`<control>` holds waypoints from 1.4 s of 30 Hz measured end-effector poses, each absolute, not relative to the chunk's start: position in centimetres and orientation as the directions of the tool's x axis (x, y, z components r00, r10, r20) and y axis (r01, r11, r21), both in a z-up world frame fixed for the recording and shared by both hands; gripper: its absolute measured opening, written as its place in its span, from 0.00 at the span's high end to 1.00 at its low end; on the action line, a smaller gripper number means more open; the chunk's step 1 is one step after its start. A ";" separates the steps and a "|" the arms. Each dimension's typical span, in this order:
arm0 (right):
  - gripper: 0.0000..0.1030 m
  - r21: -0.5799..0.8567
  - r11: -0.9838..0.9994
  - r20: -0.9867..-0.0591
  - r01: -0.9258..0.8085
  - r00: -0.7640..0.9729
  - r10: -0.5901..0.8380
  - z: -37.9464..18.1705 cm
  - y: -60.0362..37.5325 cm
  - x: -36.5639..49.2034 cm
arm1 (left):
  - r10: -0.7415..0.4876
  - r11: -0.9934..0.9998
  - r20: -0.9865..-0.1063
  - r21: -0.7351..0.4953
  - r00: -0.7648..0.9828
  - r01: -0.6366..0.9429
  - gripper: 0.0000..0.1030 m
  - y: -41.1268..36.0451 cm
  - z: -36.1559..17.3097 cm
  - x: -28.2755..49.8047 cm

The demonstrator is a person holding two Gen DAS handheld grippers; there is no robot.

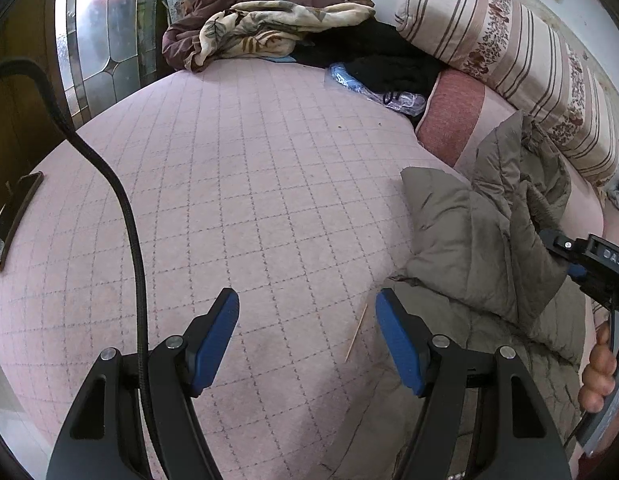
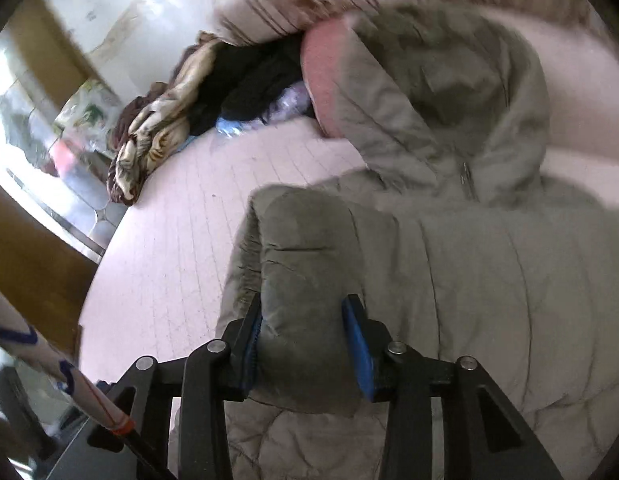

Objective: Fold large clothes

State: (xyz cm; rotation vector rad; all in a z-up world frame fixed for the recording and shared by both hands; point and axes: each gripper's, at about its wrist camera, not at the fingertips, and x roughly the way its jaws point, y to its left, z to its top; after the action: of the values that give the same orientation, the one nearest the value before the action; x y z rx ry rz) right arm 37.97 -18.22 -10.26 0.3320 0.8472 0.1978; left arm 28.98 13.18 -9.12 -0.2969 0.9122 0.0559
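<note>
A grey-green padded jacket with a hood lies on the right side of the pink checked bed sheet. My right gripper is shut on a folded sleeve of it, and the cloth bulges up between the blue pads. In the left wrist view the jacket shows at the right, and the right gripper pinches a raised fold of it. My left gripper stands open over bare sheet just left of the jacket's edge, with nothing between its fingers.
A phone lies near the bed's left edge. A black cable crosses the left side. Blankets, dark clothes and a plastic bag are piled at the far end. A striped pillow runs along the wall. A thin stick lies on the sheet.
</note>
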 end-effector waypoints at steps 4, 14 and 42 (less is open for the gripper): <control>0.57 0.360 0.933 -0.666 -0.023 0.694 0.274 -9.2 -19.2 36.3 | -0.082 0.954 -0.783 -0.241 0.617 -0.180 0.32 13.8 -8.9 28.8; 0.54 0.411 0.911 -0.605 0.011 0.752 0.264 -9.6 -19.6 33.4 | -0.075 0.952 -0.786 -0.239 0.614 -0.191 0.32 14.3 -9.0 28.8; 0.39 0.180 0.982 -0.743 0.056 0.663 0.098 -11.9 -16.8 35.2 | -0.057 0.981 -0.802 -0.156 0.594 -0.117 0.32 10.8 -9.8 29.2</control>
State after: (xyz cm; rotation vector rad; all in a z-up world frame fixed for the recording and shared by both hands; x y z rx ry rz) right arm 35.18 -16.79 -11.91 0.1936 0.8477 0.0241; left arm 29.25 10.84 -9.76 -0.2007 0.9359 0.0348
